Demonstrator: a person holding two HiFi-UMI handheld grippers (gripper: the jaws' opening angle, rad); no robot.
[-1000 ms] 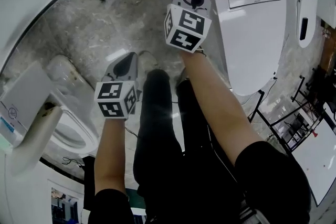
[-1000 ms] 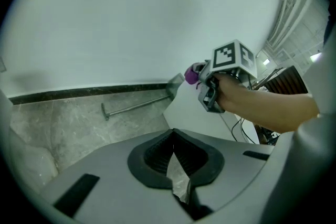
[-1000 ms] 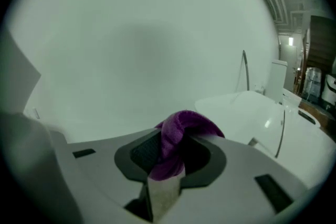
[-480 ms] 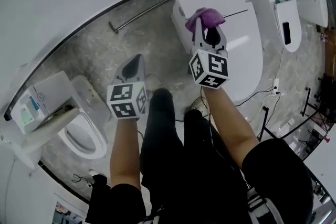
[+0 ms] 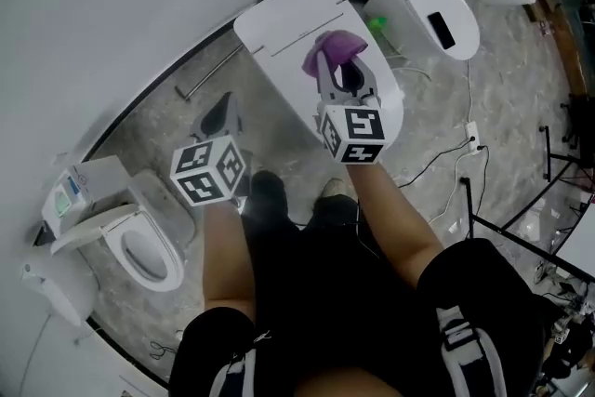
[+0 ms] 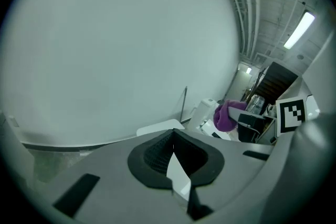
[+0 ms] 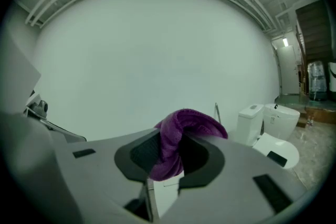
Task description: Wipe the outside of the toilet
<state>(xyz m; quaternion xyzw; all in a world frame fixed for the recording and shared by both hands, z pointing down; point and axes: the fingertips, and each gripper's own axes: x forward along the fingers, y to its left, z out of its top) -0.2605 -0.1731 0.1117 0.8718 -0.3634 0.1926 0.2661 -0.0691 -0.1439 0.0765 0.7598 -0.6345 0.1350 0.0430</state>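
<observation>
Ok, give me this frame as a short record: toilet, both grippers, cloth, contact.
Toilet: white, lid down
Left gripper: shut, empty, off to the toilet's side over the floor
Right gripper: shut on purple cloth, above the toilet
Cloth touching toilet: cannot tell

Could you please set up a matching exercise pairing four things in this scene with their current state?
Things:
1. cloth
2. left hand-held gripper
3. middle toilet
4. lower-left toilet

States:
A. lid closed
B. shut, holding nothing
C. bowl uncovered
D. clamped in the right hand-held gripper

Pairs: 1-D, 2-B, 3-A, 4-C.
</observation>
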